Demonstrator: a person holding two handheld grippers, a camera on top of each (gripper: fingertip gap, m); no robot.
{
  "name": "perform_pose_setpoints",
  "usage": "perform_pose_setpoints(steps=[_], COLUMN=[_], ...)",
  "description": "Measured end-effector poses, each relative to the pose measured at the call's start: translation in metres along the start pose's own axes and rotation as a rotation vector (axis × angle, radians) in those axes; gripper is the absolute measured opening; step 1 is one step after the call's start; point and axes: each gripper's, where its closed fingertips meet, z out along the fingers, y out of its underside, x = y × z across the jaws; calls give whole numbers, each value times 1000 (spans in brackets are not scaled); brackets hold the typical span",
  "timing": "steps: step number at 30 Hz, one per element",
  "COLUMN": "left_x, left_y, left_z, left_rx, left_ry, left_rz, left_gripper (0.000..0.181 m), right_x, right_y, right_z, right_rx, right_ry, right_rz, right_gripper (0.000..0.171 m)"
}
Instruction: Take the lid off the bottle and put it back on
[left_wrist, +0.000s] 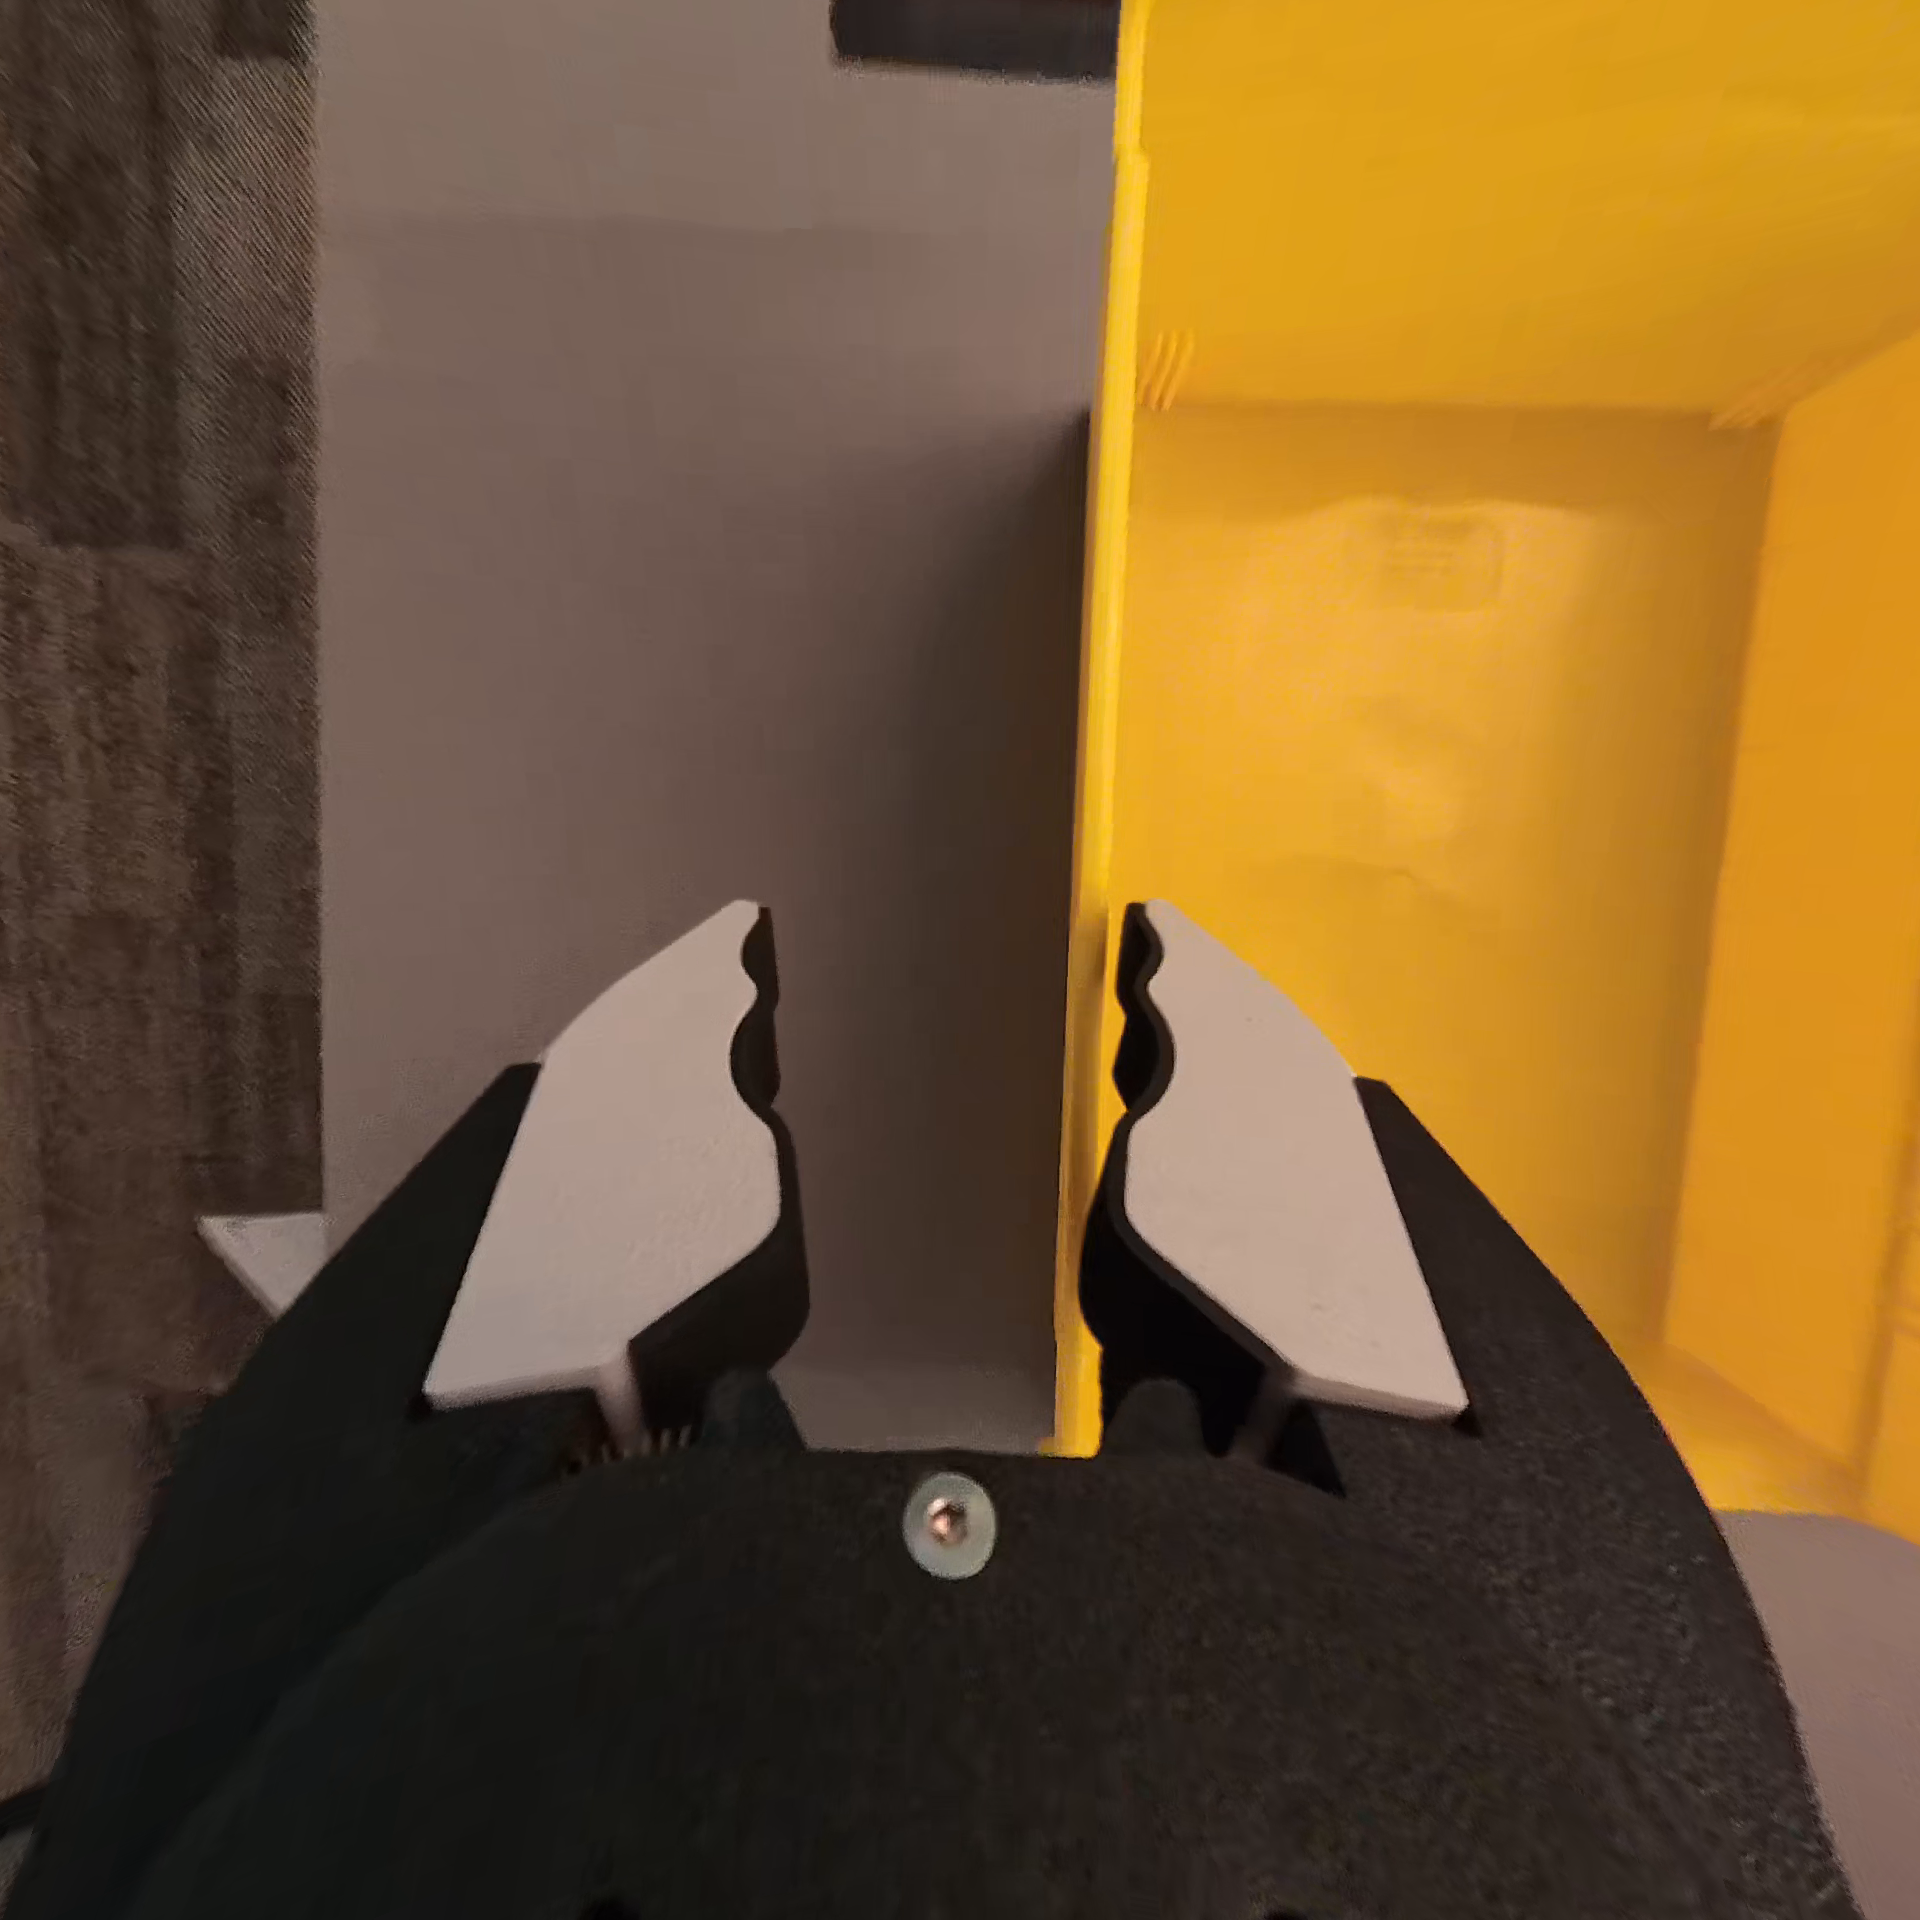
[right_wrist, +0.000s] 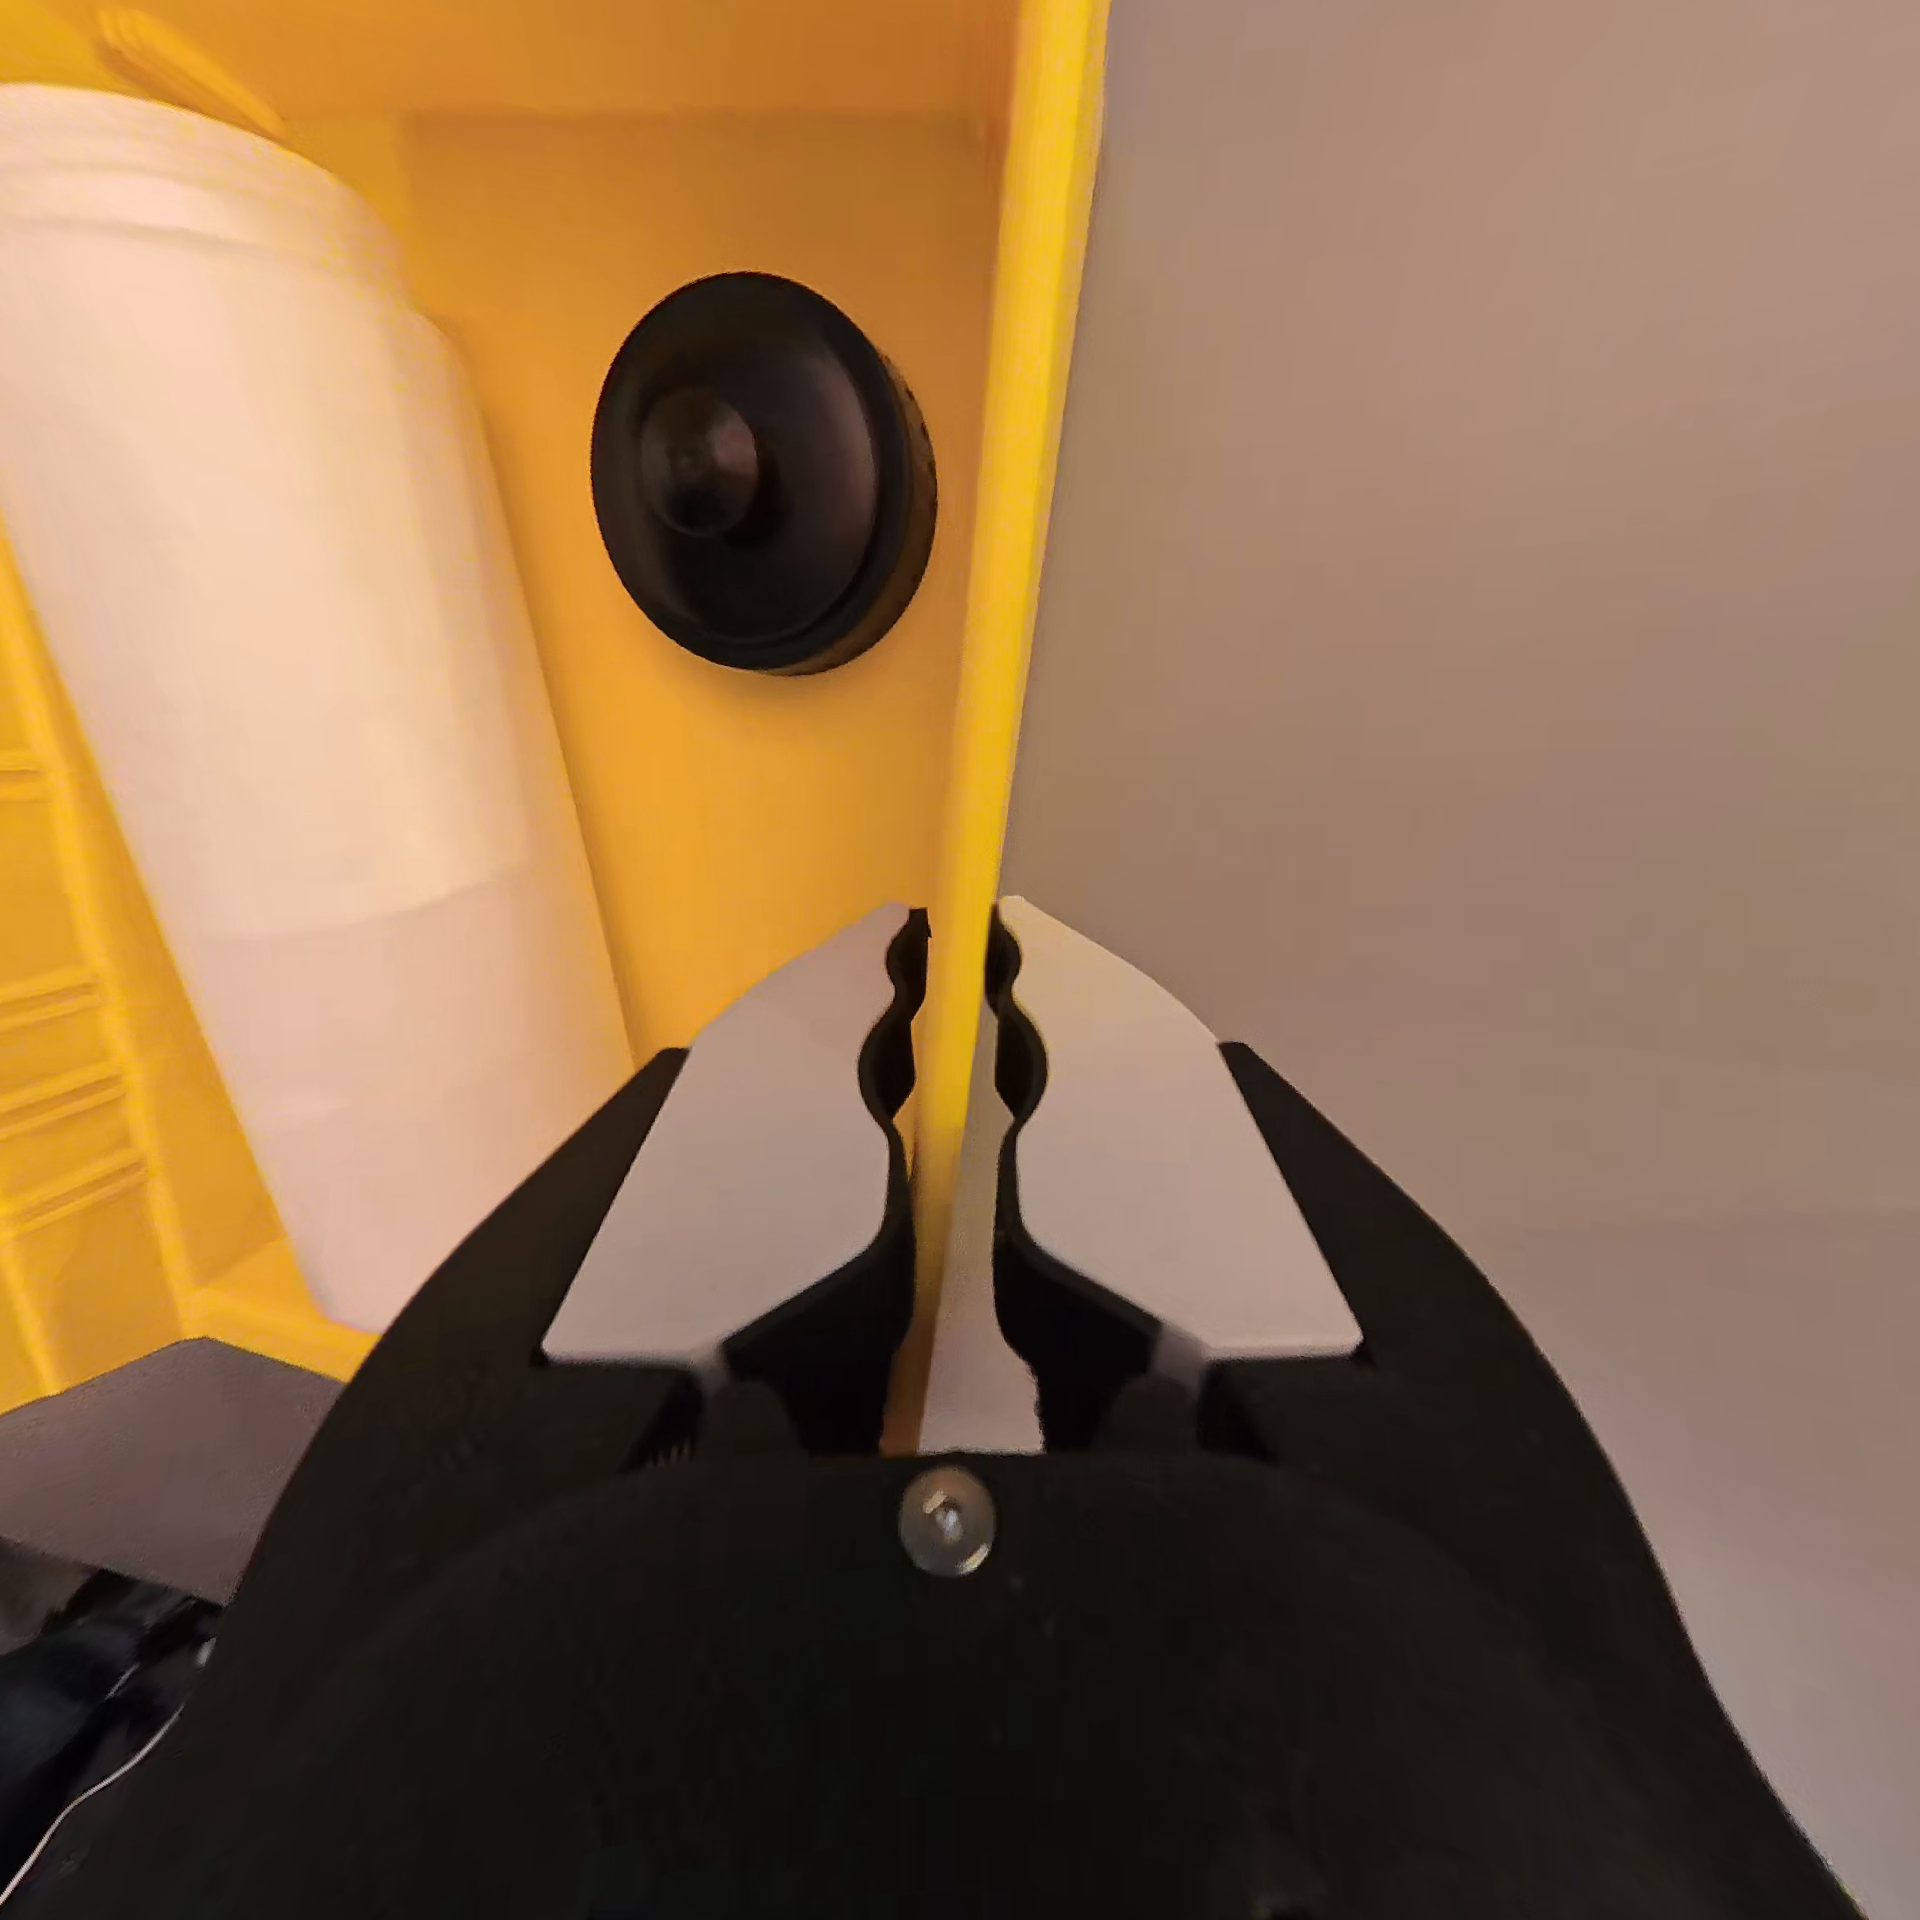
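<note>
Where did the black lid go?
In the right wrist view, the black lid lies on the floor of the yellow bin, off the white bottle to its left, close to the bin wall the right gripper straddles.

The bottle (right_wrist: 260, 644) and its lid (right_wrist: 764, 473) lie side by side inside the bin (right_wrist: 1023, 520).

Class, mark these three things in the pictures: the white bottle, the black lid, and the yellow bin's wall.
white bottle (right_wrist: 260, 623), right wrist view, middle of its side.
black lid (right_wrist: 764, 473), right wrist view, its inner face.
yellow bin's wall (right_wrist: 1023, 520), right wrist view, its top edge.
</note>
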Motion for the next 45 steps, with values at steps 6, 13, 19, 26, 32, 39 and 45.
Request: perform_pose_setpoints(steps=[6,13,19,26,32,39,45], left_x=[11,30,40,88,123,153,160], left_y=[11,30,31,40,51,63,59], left_z=[13,28,30,27,22,17,1], left_rx=[-72,-224,-258,-324,-385,-437,-378], left_ry=[115,195,150,128,104,133,198], left_rz=[-31,-9,68,233,304,332,345], left_gripper=[40,5,5,8,9,9,18], right_x=[1,-4,-21,-62,-106,-147,-151], right_y=[0,2,0,-3,5,15,5], right_z=[0,0,4,15,24,31,22], right_rx=[-11,-29,-45,-103,-178,-216,-169], right_ry=[25,12,-20,-7,67,84,69], right_rz=[4,10,-11,-37,-78,-116,-162], right_gripper=[9,10,11,8,6,6,23])
